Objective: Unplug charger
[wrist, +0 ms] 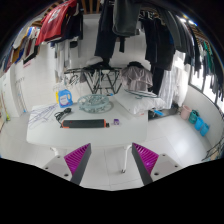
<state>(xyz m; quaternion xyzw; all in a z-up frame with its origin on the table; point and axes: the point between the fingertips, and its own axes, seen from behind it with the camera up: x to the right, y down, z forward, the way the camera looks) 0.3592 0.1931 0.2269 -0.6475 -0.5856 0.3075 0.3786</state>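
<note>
My fingers [112,160] are wide apart and empty above the counter [45,135]. The power strip [88,125] with a white charger [115,122] at its end lies beyond them at 12 o'clock, so nothing looks unplugged yet.

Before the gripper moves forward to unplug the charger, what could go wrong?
The gripper is open, holding nothing, well short of the black power strip on the white table.
1. The charger's plug is too small to make out, so the fingers may close on the wrong thing.
2. Pulling may drag the unheld strip along.
</note>
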